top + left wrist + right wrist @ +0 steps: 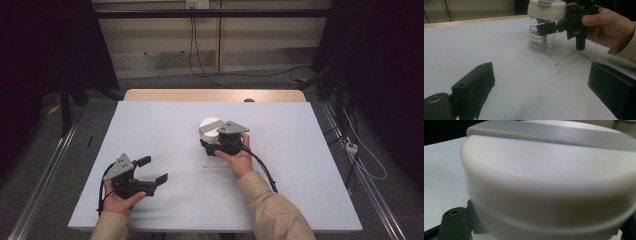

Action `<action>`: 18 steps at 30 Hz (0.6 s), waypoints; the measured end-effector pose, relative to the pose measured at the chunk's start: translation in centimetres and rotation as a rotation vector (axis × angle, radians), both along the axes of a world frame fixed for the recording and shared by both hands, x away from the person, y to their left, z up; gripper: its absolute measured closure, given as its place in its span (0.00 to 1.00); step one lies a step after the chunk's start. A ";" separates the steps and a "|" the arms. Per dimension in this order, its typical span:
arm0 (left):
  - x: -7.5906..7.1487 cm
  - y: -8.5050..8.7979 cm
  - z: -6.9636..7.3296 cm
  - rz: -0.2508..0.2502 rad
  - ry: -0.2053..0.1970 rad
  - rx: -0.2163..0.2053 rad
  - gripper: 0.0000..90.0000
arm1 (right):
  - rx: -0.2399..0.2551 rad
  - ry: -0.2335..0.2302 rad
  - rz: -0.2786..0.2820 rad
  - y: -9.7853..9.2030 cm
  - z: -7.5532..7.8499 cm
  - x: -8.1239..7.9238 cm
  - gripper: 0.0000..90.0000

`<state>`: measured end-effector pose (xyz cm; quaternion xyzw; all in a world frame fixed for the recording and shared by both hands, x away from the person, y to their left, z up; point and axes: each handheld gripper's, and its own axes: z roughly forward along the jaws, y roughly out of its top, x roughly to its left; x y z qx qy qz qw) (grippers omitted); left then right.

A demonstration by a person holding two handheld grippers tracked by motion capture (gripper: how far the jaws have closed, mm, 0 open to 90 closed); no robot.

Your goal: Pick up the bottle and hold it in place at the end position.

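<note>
A white-topped table (pixel 165 125) stands on a grey carpeted floor (pixel 45 165), its wooden edge showing at the far side. Beyond the table runs a pale panelled wall (pixel 160 45) with black cables (pixel 192 50) hanging down it. Dark curtains (pixel 45 40) flank the table on both sides. A white power strip (pixel 352 147) lies on the floor to the table's right.

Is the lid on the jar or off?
On. The white lid sits atop the clear jar, which stands upright on the table. The right tool is at the jar, just under the lid.
</note>
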<state>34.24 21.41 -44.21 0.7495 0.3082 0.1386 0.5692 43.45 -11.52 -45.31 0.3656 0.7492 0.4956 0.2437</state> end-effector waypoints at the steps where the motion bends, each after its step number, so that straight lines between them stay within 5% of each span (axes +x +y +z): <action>1: 0.0 0.0 0.0 -0.003 -0.001 0.004 0.08 | -0.002 -0.003 0.003 0.0 0.0 0.0 0.21; 18: 0.1 -0.2 0.1 -0.005 0.019 -0.001 0.15 | 0.010 0.013 0.053 -0.6 -0.1 0.2 0.21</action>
